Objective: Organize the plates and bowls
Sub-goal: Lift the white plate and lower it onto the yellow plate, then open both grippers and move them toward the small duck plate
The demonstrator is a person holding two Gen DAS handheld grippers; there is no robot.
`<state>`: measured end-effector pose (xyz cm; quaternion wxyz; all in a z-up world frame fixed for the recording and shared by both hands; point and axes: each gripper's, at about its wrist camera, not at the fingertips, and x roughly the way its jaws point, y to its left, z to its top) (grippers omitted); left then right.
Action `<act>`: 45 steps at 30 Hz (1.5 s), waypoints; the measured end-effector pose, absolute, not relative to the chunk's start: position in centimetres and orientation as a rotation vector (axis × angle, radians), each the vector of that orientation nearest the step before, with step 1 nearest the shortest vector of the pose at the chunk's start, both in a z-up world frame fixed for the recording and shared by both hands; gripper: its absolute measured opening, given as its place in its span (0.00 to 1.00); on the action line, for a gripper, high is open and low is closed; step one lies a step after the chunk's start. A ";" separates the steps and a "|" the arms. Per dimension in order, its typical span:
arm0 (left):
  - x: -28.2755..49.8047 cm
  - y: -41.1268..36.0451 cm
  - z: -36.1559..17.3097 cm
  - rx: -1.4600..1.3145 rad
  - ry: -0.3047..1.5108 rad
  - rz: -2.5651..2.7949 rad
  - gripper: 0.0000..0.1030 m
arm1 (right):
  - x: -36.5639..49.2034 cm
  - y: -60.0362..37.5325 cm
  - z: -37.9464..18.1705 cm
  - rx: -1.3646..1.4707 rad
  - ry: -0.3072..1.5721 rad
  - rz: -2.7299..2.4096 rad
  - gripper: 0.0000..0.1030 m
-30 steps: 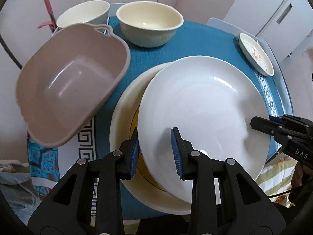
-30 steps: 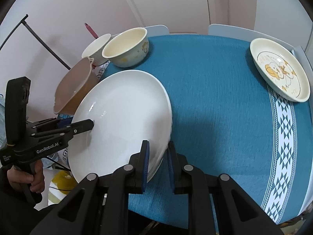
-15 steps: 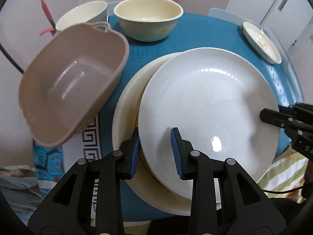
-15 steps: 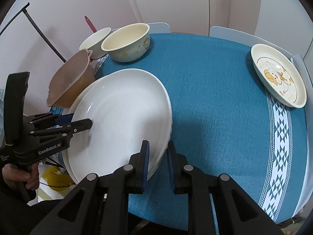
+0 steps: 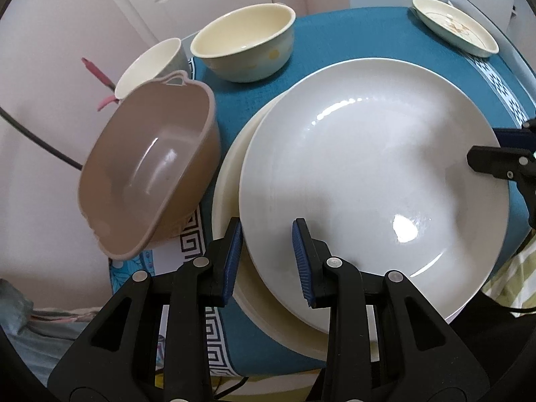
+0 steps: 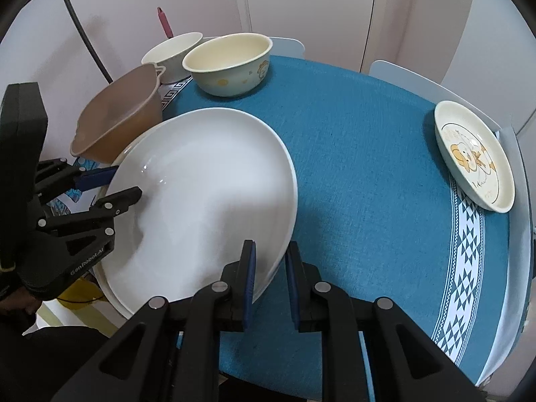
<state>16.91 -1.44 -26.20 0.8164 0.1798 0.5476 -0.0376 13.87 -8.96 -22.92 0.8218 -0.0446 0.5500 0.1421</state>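
A large white plate (image 5: 368, 181) lies on top of a cream plate (image 5: 231, 181) at the table's near edge; it also shows in the right wrist view (image 6: 207, 201). My left gripper (image 5: 268, 261) has its jaws apart, straddling the white plate's near rim. My right gripper (image 6: 269, 281) straddles the opposite rim with a narrow gap either side. A tan tub (image 5: 150, 174) tilts beside the plates. A cream bowl (image 5: 244, 40) and a white bowl (image 5: 150, 63) stand behind. A small cartoon plate (image 6: 472, 154) sits far right.
The round table carries a teal cloth (image 6: 361, 140) with a white patterned border. White chair backs (image 6: 418, 80) stand behind it. A black pole (image 6: 83, 30) and a pink handle (image 6: 164, 23) are at the left wall.
Both grippers and the white plate have shifted left and lower, so the white plate now sits over the cream plate. The right jaws have opened a little.
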 end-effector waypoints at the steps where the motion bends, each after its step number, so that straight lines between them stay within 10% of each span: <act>1: 16.9 -1.5 -26.2 0.389 1.168 -0.079 0.27 | 13.9 -8.9 -22.9 -0.100 1.171 0.301 0.16; 29: 15.6 -1.0 -25.5 0.477 1.150 -0.044 0.27 | 13.9 -7.6 -22.4 -0.178 1.169 0.297 0.16; 40: 18.6 -2.1 -14.7 0.265 0.986 -0.240 0.36 | 13.4 -15.0 -15.8 0.207 1.012 0.201 0.16; 42: 19.8 -3.4 -13.1 0.229 0.955 -0.293 0.82 | 12.7 -16.4 -14.0 0.238 0.963 0.147 0.31; 43: 20.3 -4.2 -12.3 0.213 0.923 -0.318 0.99 | 12.2 -17.4 -13.1 0.250 0.928 0.111 0.67; 44: 20.6 -4.8 -11.8 0.200 0.888 -0.349 1.00 | 11.6 -18.2 -12.3 0.259 0.893 0.080 1.00; 45: 21.3 -5.7 -11.4 0.195 0.872 -0.390 1.00 | 11.5 -18.8 -11.6 0.264 0.865 0.059 1.00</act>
